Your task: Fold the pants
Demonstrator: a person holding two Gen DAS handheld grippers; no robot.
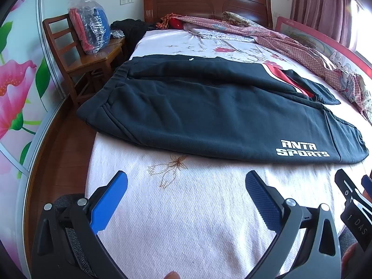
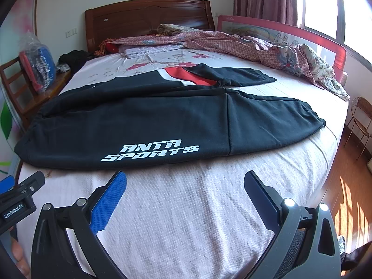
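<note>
Black sweatpants with a white "ANTA SPORTS" print lie spread across the bed, waistband at the left and leg cuffs at the right. The far leg shows a red and white panel. The pants also show in the right wrist view. My left gripper is open and empty, over the bare sheet just short of the pants' near edge. My right gripper is open and empty, in front of the near leg below the print. Each gripper shows at the edge of the other's view.
The bed has a pink floral sheet. A crumpled red patterned quilt lies at the far right beside a red bed rail. A wooden chair with a bagged bundle stands left of the bed. Wooden floor lies on both sides.
</note>
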